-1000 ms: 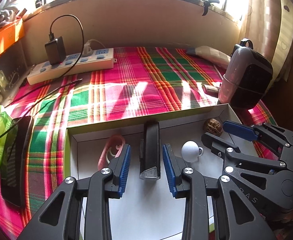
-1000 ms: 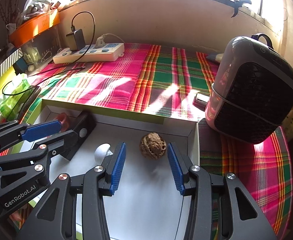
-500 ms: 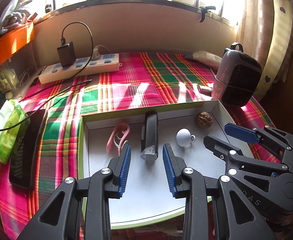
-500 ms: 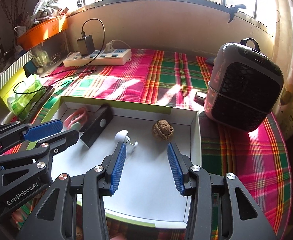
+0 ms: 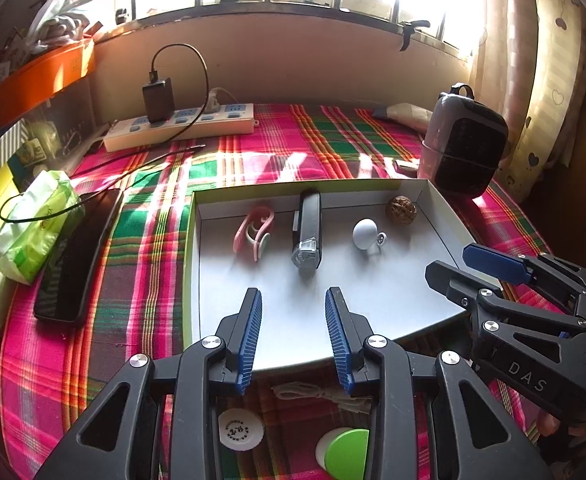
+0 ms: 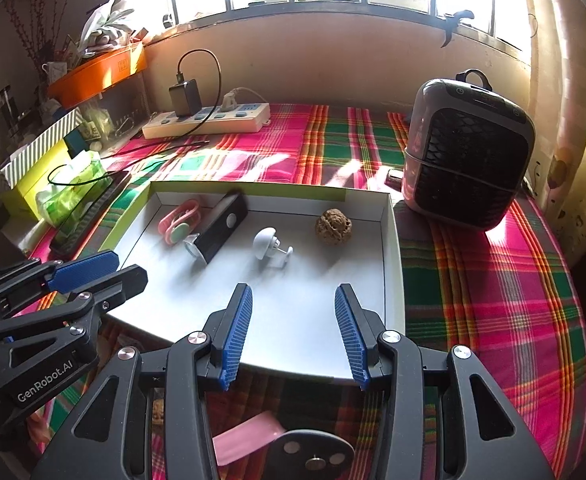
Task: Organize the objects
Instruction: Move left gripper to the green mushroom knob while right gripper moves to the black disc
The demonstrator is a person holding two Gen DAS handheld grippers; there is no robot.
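A shallow white box with a green rim point(image 5: 192, 240) point(image 6: 393, 240) lies on the plaid cloth. In it sit a pink clip point(image 5: 253, 232) point(image 6: 181, 220), a black bar-shaped light point(image 5: 308, 228) point(image 6: 219, 232), a white hook point(image 5: 367, 234) point(image 6: 267, 246) and a walnut point(image 5: 401, 210) point(image 6: 333, 226). My left gripper point(image 5: 293, 320) is open and empty over the box's near edge. My right gripper point(image 6: 293, 320) is open and empty over the box's near right part. Each gripper shows in the other's view, the right one point(image 5: 505, 276) and the left one point(image 6: 93, 276).
Near the front edge lie a white cable point(image 5: 317, 394), a white round cap point(image 5: 239, 428), a green disc point(image 5: 347, 452) and a pink piece point(image 6: 245, 436). A small heater point(image 6: 469, 152) stands right. A power strip point(image 5: 181, 128), a phone point(image 5: 77, 256) and a tissue pack point(image 5: 33, 224) lie left.
Both grippers have pulled back and up from the box, leaving the black light and the walnut inside. More of the table front now shows.
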